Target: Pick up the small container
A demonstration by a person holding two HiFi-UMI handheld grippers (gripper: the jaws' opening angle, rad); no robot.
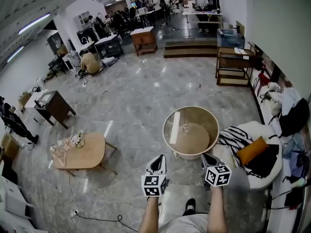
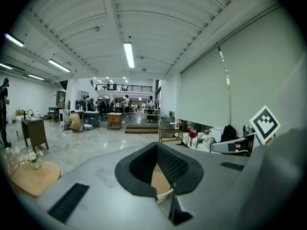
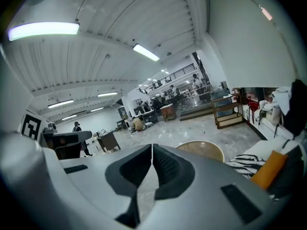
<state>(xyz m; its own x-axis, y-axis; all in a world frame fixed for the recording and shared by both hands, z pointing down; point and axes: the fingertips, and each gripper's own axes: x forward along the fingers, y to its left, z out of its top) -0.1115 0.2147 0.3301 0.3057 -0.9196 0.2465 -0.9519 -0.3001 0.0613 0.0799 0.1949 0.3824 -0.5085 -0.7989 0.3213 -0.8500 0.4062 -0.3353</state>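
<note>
The small container point(image 1: 185, 127) stands upright near the middle of a round glass-topped table point(image 1: 171, 135) in the head view. Both grippers hover side by side at the table's near edge, short of the container. My left gripper point(image 1: 158, 161) is shut with nothing between its jaws; in the left gripper view its tips point(image 2: 157, 145) meet, and a bit of the table's rim point(image 2: 163, 191) shows below them. My right gripper point(image 1: 209, 158) is shut and empty too; its tips point(image 3: 152, 146) touch, and the round table point(image 3: 201, 150) lies ahead to the right.
A white armchair point(image 1: 272, 171) with a striped cloth point(image 1: 235, 140) and an orange cushion point(image 1: 252, 150) stands right of the table. A low wooden table point(image 1: 92, 152) with flowers sits to the left. A cable point(image 1: 99, 219) runs over the floor nearby.
</note>
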